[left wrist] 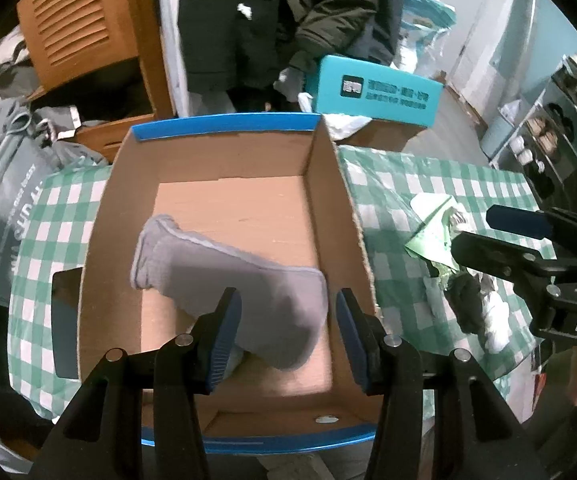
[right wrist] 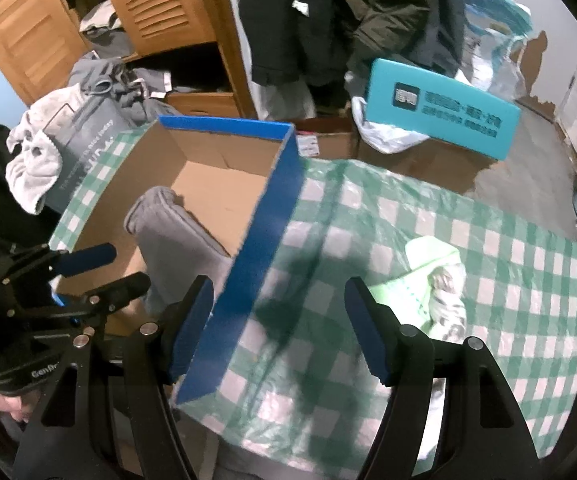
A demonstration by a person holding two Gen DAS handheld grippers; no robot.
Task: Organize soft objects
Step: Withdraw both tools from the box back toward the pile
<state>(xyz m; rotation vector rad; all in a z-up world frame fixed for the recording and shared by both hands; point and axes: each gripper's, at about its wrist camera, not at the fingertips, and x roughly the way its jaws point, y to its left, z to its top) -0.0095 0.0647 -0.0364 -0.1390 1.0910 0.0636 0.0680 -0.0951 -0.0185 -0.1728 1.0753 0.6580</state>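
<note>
A grey sock (left wrist: 232,280) lies inside the open cardboard box (left wrist: 328,200) with blue outer walls; it also shows in the right wrist view (right wrist: 176,236). My left gripper (left wrist: 288,332) is open above the box, its fingers on either side of the sock's near end. My right gripper (right wrist: 280,328) is open and empty over the checked cloth, just right of the box's blue wall (right wrist: 260,248). A light green sock (right wrist: 428,276) and a patterned one lie on the cloth to the right. Dark and white socks (left wrist: 476,312) lie beside the box.
The green-and-white checked cloth (right wrist: 488,248) covers the table. A teal box (right wrist: 440,116), a plastic bag and hanging dark coats stand behind. A wooden cabinet, grey clothes and a towel (right wrist: 32,164) are at the left. A shoe rack (left wrist: 548,128) stands at the far right.
</note>
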